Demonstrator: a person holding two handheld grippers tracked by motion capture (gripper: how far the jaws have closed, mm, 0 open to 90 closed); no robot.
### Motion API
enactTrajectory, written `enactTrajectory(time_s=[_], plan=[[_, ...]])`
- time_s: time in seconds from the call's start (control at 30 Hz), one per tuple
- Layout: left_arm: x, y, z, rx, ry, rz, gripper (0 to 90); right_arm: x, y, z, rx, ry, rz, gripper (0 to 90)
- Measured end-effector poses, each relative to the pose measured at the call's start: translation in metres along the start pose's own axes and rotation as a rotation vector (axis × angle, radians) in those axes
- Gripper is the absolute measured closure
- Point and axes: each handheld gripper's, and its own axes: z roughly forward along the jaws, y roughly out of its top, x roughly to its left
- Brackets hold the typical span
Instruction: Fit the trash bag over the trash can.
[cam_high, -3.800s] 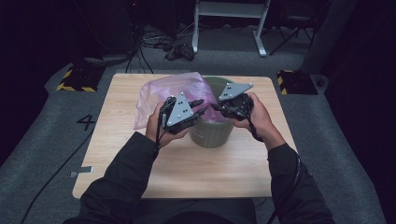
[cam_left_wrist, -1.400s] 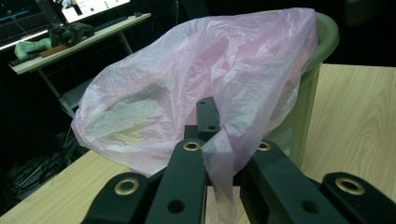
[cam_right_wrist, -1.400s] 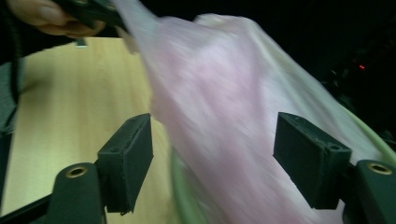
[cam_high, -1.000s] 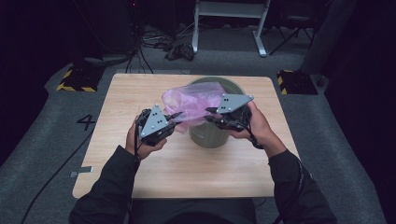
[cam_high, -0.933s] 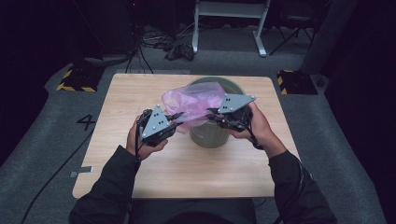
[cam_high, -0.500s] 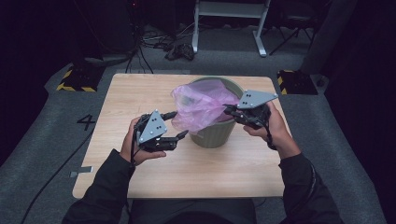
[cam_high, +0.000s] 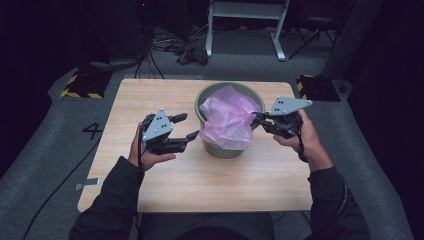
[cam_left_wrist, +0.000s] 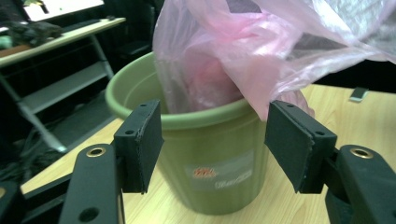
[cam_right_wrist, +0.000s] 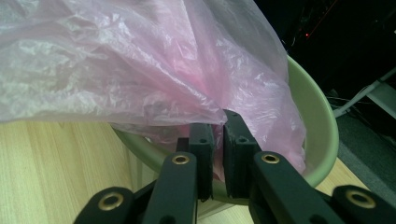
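A green bucket (cam_high: 216, 150) stands in the middle of the wooden table (cam_high: 215, 175). A pink plastic bag (cam_high: 227, 117) hangs partly inside it and drapes over its near rim. My right gripper (cam_high: 256, 119) is at the bucket's right rim, shut on an edge of the pink bag (cam_right_wrist: 140, 70). My left gripper (cam_high: 186, 127) is held left of the bucket, open, its jaws pointing at the bucket's wall with nothing between them. In the left gripper view the bucket (cam_left_wrist: 219, 154) and the bag (cam_left_wrist: 243, 51) sit just beyond the pads (cam_left_wrist: 140, 144).
A metal frame on legs (cam_high: 245, 25) and tangled cables (cam_high: 192, 52) lie on the floor behind the table. Yellow-black striped blocks (cam_high: 80, 85) sit at the table's far corners. A number 4 (cam_high: 92, 131) is marked on the floor at left.
The bag has been carried from the bucket's left rear over and into the bucket. My left gripper has let go of it, opened and drawn back left; the right moved right, still gripping.
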Motion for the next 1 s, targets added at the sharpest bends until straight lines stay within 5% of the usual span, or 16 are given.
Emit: enactTrajectory(time_s=[0.2, 0.27, 0.47, 0.57, 0.67, 0.9, 1.0], plan=[[0.002, 0.002, 0.013, 0.008, -0.063, -0.023, 39.4, 0.001, -0.004, -0.003, -0.010, 0.009, 0.012, 63.3], [0.000, 0.001, 0.014, 0.011, -0.073, -0.002, 47.7, 0.003, -0.005, -0.007, -0.015, 0.009, 0.012, 48.9], [-0.010, 0.000, 0.012, 0.019, -0.085, 0.073, 69.2, 0.015, -0.006, -0.017, -0.016, 0.013, -0.042, 33.0], [-0.014, 0.002, 0.012, 0.023, -0.088, 0.079, 69.4, 0.023, -0.004, -0.023, -0.043, 0.034, -0.072, 31.1], [-0.016, 0.003, 0.014, 0.022, -0.097, 0.081, 56.7, 0.035, 0.000, -0.029, -0.082, 0.051, -0.113, 26.0], [-0.023, 0.001, 0.016, 0.032, -0.147, 0.074, 43.4, 0.063, 0.013, -0.033, -0.146, 0.120, -0.191, 24.9], [-0.029, -0.001, 0.017, 0.031, -0.153, 0.080, 47.2, 0.071, 0.013, -0.027, -0.121, 0.104, -0.207, 48.1]])
